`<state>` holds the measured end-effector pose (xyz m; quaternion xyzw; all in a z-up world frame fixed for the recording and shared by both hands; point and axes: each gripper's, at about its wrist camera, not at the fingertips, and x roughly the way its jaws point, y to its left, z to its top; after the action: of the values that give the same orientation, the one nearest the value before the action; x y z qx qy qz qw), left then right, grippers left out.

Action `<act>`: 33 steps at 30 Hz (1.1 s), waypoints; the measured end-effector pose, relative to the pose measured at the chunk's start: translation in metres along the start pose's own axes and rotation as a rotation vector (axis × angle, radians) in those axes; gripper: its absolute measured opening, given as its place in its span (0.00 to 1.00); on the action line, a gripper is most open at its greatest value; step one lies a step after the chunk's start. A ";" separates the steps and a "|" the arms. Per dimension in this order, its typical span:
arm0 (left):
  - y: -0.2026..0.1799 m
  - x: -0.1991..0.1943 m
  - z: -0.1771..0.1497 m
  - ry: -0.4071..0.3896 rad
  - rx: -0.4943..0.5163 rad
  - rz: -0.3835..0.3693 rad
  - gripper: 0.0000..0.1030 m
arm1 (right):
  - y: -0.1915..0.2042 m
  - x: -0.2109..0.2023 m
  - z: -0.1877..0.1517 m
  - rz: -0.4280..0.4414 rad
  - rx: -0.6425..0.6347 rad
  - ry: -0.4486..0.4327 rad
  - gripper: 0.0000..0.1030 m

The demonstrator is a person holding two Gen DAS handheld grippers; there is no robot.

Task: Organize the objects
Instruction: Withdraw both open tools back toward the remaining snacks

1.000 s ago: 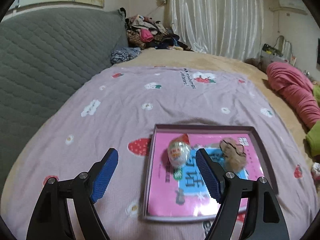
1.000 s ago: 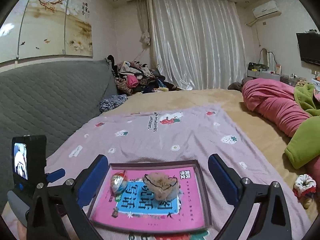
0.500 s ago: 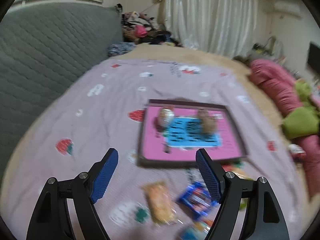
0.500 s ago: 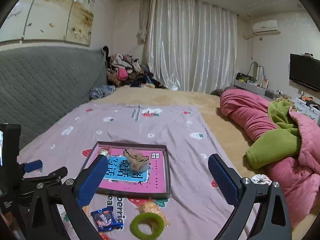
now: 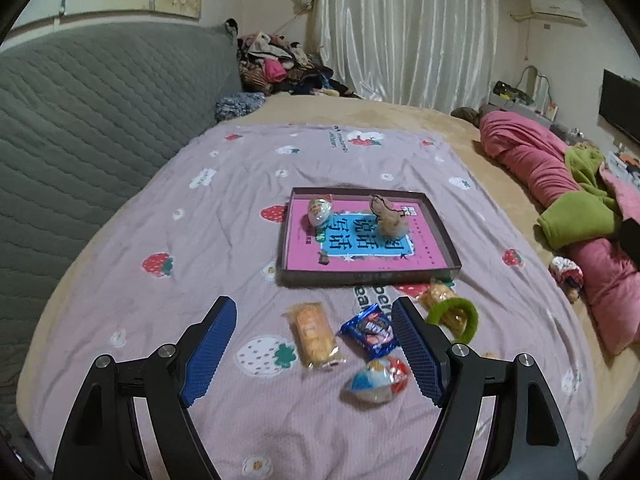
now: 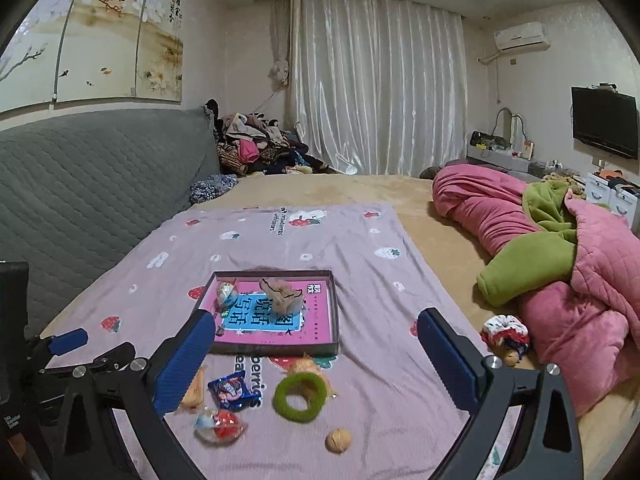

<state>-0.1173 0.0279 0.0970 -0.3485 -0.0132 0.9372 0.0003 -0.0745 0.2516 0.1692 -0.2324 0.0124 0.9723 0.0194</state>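
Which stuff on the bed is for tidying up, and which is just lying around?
For tidying:
shallow box
blue snack packet
orange snack packet
green ring
walnut

Just lying around:
pink quilt
pile of clothes
television

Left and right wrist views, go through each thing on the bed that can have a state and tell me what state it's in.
Left gripper: open, empty.
Right gripper: open, empty.
Tray: on the blanket, holding two items.
Egg-shaped toy: inside tray.
Brown fuzzy item: inside tray.
Orange snack packet: outside tray, sealed, lying flat.
Blue snack packet: outside tray, lying flat.
Green ring: outside tray, flat.
Walnut: outside tray, loose.
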 end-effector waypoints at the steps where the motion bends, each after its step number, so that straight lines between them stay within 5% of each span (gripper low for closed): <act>1: -0.001 -0.004 -0.002 -0.009 0.000 -0.002 0.79 | -0.001 -0.004 -0.001 0.000 0.000 0.000 0.99; 13: -0.019 -0.031 -0.034 -0.020 0.049 -0.013 0.79 | -0.013 -0.023 -0.027 -0.011 -0.012 0.038 0.99; 33: -0.028 -0.015 -0.062 0.025 0.102 -0.002 0.79 | -0.012 -0.017 -0.058 -0.022 -0.054 0.089 0.99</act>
<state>-0.0654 0.0576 0.0606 -0.3595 0.0343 0.9323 0.0194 -0.0323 0.2613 0.1254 -0.2760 -0.0154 0.9608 0.0232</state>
